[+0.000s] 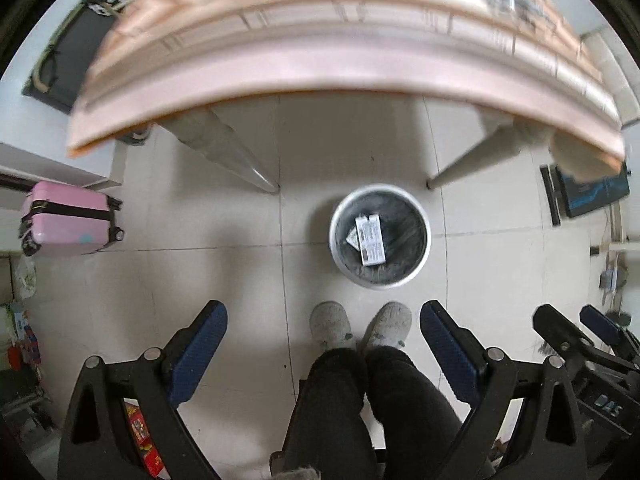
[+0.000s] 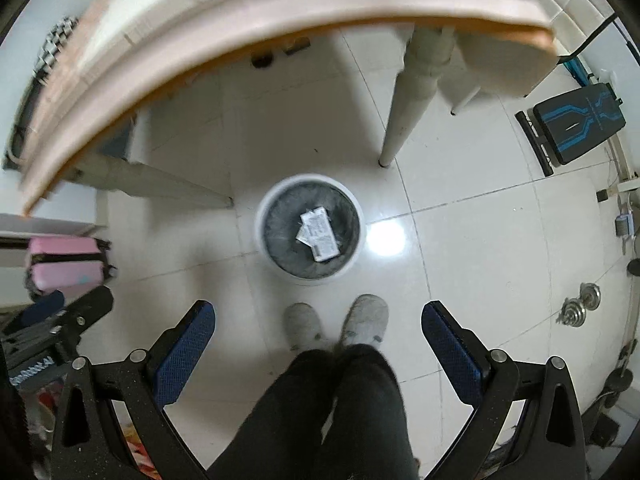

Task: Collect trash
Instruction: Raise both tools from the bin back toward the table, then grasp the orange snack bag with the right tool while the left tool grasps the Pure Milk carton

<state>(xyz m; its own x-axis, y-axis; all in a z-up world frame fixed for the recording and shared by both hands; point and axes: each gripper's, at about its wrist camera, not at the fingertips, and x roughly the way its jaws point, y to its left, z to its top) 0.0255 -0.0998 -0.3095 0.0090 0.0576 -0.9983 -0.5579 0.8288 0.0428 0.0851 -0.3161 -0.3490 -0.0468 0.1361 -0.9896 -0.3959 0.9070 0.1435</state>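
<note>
A round white trash bin (image 1: 422,264) with a dark liner stands on the floor in front of the table; it also shows in the right wrist view (image 2: 264,248). White printed paper trash (image 1: 370,240) lies inside it, also seen in the right wrist view (image 2: 320,234). My left gripper (image 1: 323,320) is open and empty, held high above the floor. My right gripper (image 2: 318,318) is open and empty too, and it shows at the right edge of the left wrist view (image 1: 576,322). Both point down toward the bin.
The table edge (image 1: 340,68) with a pinkish cloth hangs above, with its legs (image 1: 224,152) (image 2: 412,96) on either side. The person's slippered feet (image 1: 360,326) stand just before the bin. A pink suitcase (image 1: 68,224) is at left, a black bench (image 2: 576,124) and dumbbells (image 2: 580,304) at right.
</note>
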